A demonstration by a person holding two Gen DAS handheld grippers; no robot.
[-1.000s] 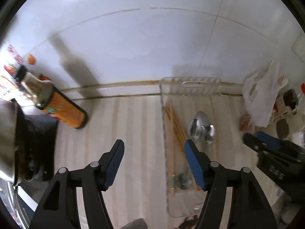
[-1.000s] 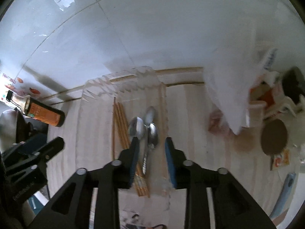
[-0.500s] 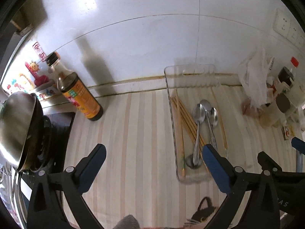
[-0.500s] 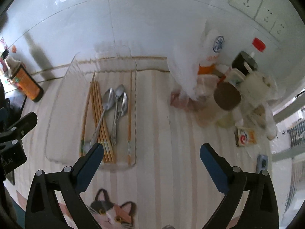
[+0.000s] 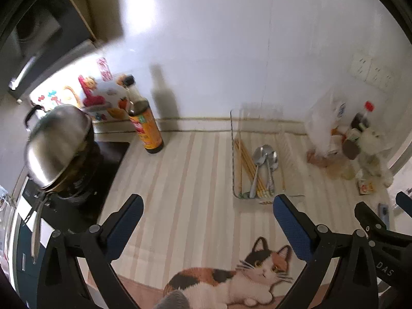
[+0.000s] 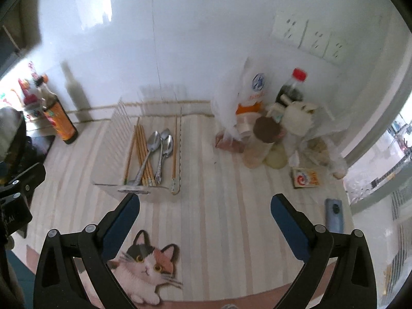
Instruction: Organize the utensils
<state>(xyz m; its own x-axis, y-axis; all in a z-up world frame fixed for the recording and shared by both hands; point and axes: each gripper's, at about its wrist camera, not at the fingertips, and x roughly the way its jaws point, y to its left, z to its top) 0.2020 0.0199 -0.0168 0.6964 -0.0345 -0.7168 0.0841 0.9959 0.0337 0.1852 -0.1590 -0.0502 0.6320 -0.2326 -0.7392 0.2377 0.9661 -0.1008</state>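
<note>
A clear plastic tray [image 6: 108,154] [image 5: 235,180] lies on the striped counter by the wall. In it lie several wooden chopsticks [image 6: 140,152] [image 5: 244,159] and three metal spoons [image 6: 161,149] [image 5: 265,164]. My left gripper [image 5: 207,216] is open and empty, held high and well back from the tray. My right gripper [image 6: 204,213] is open and empty too, above the counter in front of the tray.
A sauce bottle [image 5: 145,128] stands by the wall left of the tray. A steel pot [image 5: 56,144] sits on a stove at far left. Bags, bottles and jars [image 6: 278,123] crowd the right corner. A phone [image 6: 334,216] lies at the right. A cat-print mat [image 6: 146,260] covers the near edge.
Both grippers have pulled back and up from the tray. The right gripper has opened wide and the spoons lie in the tray.
</note>
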